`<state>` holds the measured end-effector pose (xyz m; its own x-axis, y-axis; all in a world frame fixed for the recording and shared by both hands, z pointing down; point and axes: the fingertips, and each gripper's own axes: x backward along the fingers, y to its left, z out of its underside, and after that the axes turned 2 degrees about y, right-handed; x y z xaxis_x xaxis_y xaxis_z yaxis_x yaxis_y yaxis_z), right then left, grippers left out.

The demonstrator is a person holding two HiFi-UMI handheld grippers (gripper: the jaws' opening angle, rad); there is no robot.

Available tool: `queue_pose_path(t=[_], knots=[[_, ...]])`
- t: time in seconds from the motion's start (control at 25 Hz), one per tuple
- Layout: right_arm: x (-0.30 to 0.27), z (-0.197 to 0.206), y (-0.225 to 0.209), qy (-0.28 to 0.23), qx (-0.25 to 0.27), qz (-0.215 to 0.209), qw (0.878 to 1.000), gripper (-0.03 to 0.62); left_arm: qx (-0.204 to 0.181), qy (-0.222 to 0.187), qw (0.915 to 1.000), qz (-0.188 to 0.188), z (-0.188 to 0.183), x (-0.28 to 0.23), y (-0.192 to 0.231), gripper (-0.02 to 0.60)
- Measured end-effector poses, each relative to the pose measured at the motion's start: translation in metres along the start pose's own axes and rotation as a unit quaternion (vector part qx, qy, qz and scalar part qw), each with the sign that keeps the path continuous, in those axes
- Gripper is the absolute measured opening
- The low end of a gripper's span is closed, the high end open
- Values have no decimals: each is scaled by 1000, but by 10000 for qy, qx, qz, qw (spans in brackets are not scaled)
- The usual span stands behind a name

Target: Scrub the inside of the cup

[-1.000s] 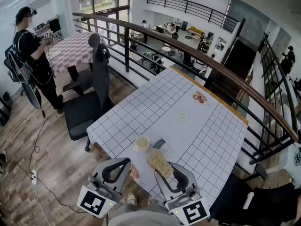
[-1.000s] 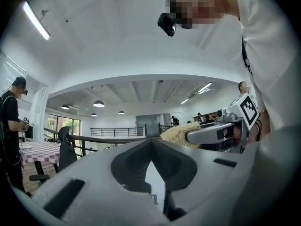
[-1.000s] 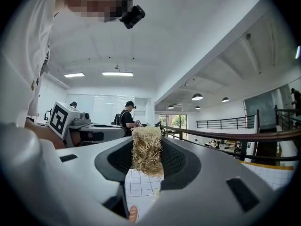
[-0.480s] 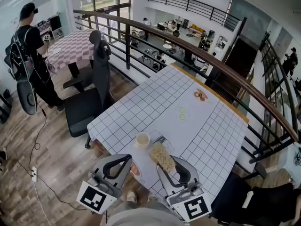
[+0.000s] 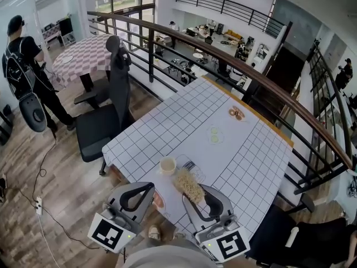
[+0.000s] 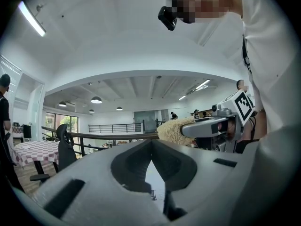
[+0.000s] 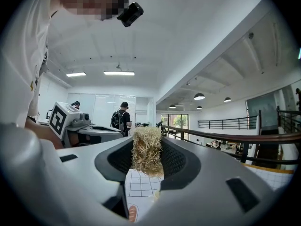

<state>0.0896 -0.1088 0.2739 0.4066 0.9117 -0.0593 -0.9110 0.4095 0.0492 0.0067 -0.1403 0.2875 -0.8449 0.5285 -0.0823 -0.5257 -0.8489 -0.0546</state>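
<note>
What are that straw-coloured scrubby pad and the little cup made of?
The straw-coloured fibrous scrubbing pad looks like dried loofah or plant fibre: coarse, matted, tangled strands. The small cream cup appears matte, perhaps plastic or ceramic; too small to tell.

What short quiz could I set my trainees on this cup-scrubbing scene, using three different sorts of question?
1. True or false: the left gripper is shut with nothing between its jaws.
2. What does the right gripper hold? A) a straw-coloured scrubber B) a spoon C) a bottle
3. Short answer: is the scrubber inside the cup yet?
Key: 1 true. 2 A. 3 no; in the head view the scrubber is outside the cup, to its right, and the cup's mouth shows clear.
</note>
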Motion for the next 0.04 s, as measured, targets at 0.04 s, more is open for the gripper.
queue_pose_path(t=[0.04], knots=[[-1, -1, 2, -5, -42, -45, 10000, 150, 0, 7, 10000, -2, -1, 1, 1, 12]])
